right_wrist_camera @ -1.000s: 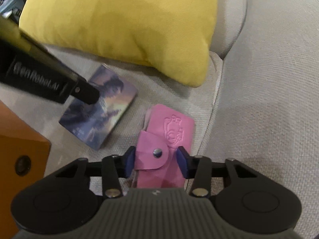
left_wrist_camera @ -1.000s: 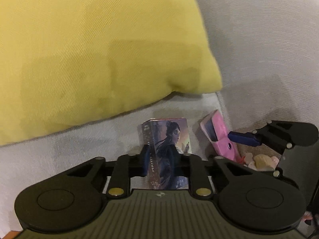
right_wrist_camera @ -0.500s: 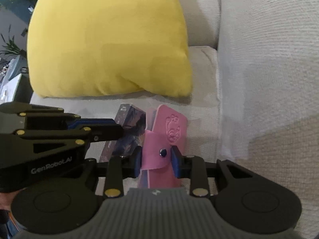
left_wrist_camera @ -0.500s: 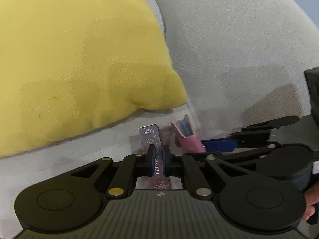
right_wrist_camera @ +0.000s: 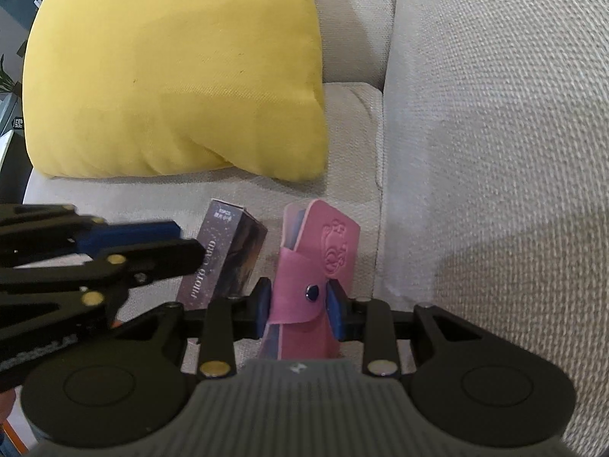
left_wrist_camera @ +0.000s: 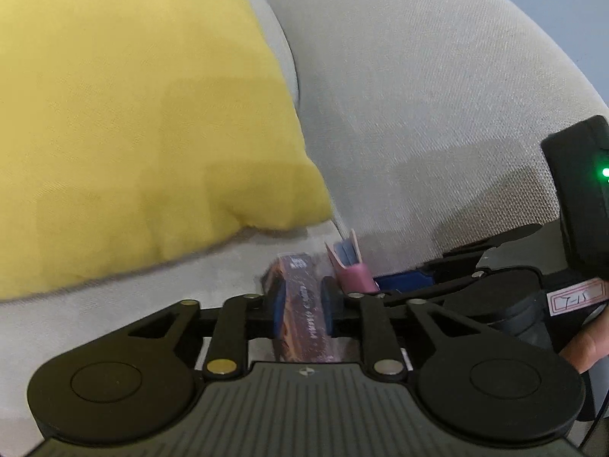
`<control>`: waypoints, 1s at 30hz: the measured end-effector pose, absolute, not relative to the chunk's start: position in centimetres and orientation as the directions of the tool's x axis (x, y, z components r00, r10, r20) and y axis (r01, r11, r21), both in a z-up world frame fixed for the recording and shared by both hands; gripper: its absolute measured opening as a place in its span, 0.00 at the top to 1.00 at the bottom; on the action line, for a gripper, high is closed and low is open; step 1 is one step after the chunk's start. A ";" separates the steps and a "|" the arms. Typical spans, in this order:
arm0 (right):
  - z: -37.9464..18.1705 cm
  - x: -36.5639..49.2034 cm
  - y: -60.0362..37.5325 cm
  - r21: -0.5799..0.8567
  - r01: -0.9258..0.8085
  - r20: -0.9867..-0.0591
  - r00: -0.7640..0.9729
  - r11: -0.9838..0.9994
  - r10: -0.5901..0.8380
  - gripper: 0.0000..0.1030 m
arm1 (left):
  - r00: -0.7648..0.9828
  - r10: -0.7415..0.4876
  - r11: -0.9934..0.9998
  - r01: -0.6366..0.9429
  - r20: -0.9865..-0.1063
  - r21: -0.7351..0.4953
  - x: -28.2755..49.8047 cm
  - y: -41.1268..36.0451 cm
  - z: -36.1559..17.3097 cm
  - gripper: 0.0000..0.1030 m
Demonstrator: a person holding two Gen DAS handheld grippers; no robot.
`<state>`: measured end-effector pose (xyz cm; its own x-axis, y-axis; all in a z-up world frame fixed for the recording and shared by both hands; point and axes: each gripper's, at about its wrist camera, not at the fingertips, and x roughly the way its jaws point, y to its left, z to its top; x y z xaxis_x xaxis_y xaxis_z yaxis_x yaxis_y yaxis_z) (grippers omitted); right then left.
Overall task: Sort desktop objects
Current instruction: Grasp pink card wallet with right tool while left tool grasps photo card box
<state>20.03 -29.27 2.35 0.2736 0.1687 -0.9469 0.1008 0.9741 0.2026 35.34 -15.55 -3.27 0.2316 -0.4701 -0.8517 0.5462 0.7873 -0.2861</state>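
My left gripper (left_wrist_camera: 302,310) is shut on a dark purple photo card box (left_wrist_camera: 304,304), held on edge above the sofa seat. The box also shows in the right wrist view (right_wrist_camera: 224,259), with the left gripper's fingers (right_wrist_camera: 152,243) on it. My right gripper (right_wrist_camera: 300,304) is shut on a pink snap-button wallet (right_wrist_camera: 316,262), held upright just right of the box. In the left wrist view the wallet's (left_wrist_camera: 350,266) top edge pokes up beside the box, with the right gripper's blue pad (left_wrist_camera: 403,280) against it.
A big yellow cushion (right_wrist_camera: 171,68) leans on the grey sofa back (right_wrist_camera: 354,19). The sofa arm (right_wrist_camera: 514,152) rises on the right. The seat cushion (right_wrist_camera: 243,190) lies below both held things. A hand (left_wrist_camera: 586,346) holds the right gripper.
Both grippers lifted their items off the seat and tipped them upright. The box and wallet now stand side by side, closer together. The orange table edge has left the right view.
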 end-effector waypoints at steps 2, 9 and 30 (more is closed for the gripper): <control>2.4 19.9 -29.1 0.199 0.101 -0.947 0.274 0.975 0.165 0.68 | 0.235 -0.452 0.796 0.543 -0.861 -0.270 35.3 -15.6 -3.3 0.65; 2.7 19.6 -29.7 0.183 0.133 -0.957 0.252 0.974 0.145 0.68 | 0.190 -0.411 0.824 0.497 -0.891 -0.274 35.9 -16.0 -4.5 0.56; 3.3 20.1 -30.5 0.227 0.134 -0.951 0.245 0.965 0.190 0.69 | 0.159 -0.425 0.752 0.610 -0.891 -0.250 34.6 -16.6 -5.3 0.52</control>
<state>20.08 -30.48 3.27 0.2448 0.1897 -0.9508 0.1335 0.9647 0.2269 34.59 -16.65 -5.28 0.1592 -0.4251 -0.8911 0.6101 0.7519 -0.2497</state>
